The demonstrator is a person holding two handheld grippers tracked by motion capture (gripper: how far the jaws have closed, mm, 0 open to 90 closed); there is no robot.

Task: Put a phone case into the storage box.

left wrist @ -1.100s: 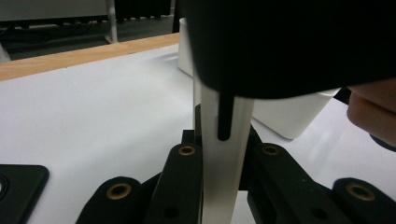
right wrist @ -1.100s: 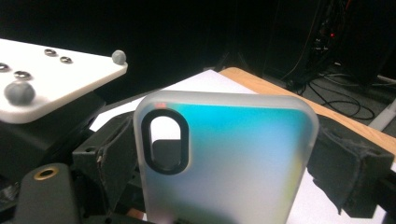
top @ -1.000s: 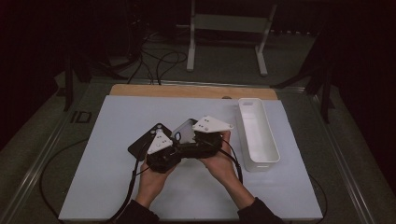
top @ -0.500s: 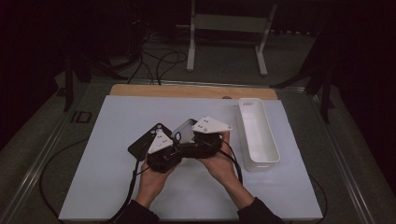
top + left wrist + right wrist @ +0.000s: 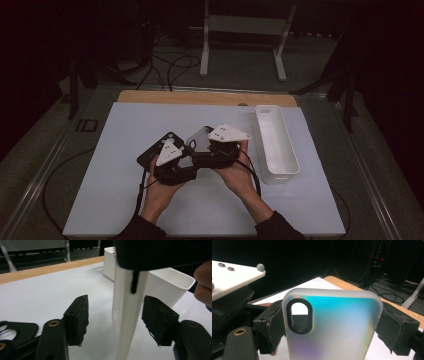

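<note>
Both tools meet: right tool [image 5: 332,327] grips the phone case [image 5: 332,325]; left tool [image 5: 120,320], just opened, straddles its edge.

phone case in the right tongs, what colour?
Frosted translucent phone case, iridescent teal-to-purple, black camera ring; clearest in the right gripper view.

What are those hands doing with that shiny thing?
A person works at a white table with a hand-held gripper in each hand. The right hand-held gripper clamps a frosted phone case by its sides. The left hand-held gripper has just been opening, its pads apart from the case's edge. A black phone case lies on the table, beside a white bin.
</note>
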